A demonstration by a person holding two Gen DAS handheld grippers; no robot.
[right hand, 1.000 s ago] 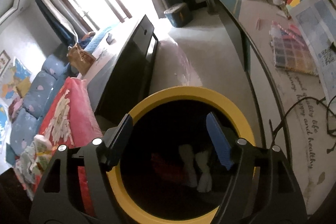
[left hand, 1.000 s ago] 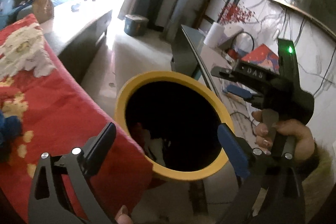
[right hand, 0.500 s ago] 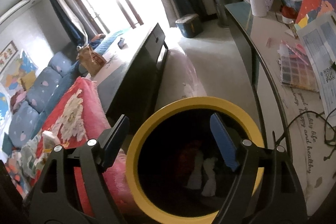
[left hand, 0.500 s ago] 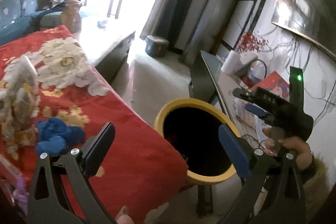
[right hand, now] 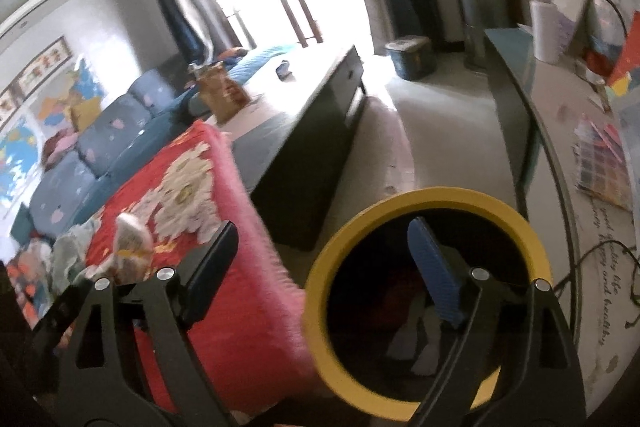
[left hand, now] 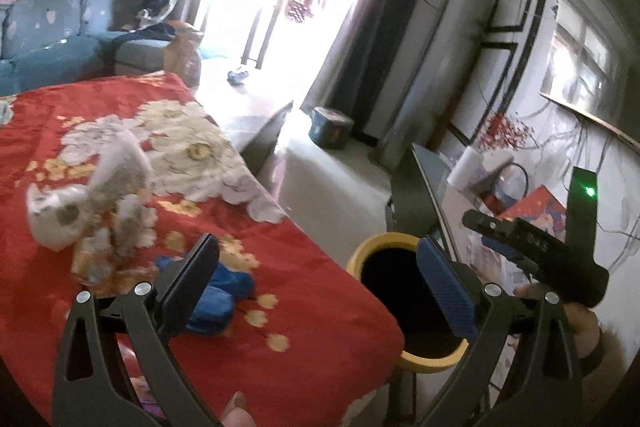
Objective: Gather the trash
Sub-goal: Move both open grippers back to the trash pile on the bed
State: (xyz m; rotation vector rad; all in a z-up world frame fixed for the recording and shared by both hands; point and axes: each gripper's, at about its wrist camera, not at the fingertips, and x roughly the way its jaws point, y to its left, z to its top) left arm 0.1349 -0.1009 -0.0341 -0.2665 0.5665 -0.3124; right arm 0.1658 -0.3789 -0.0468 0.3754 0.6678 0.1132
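A yellow-rimmed black trash bin (left hand: 414,359) stands at the right edge of the red flowered table cloth (left hand: 300,307); in the right wrist view the bin (right hand: 516,223) holds white and red scraps (right hand: 428,343). My left gripper (left hand: 320,287) is open and empty above the cloth's edge. A crumpled blue piece (left hand: 216,303) lies just behind its left finger. A crumpled white wrapper (left hand: 88,203) lies further left. My right gripper (right hand: 320,271) is open and empty, over the bin's left rim; it also shows in the left wrist view (left hand: 536,247).
A dark low cabinet (right hand: 320,131) stands beyond the red table. A glass-topped desk (right hand: 560,115) with papers, a paper roll (right hand: 546,31) and cables runs along the right. A blue sofa (left hand: 52,39) is at the far left. A small blue tub (left hand: 332,127) sits on the floor.
Both grippers have pulled up and back from the bin. The left view has swung left, bringing the blue piece and the white wrapper into sight. Both stay open.
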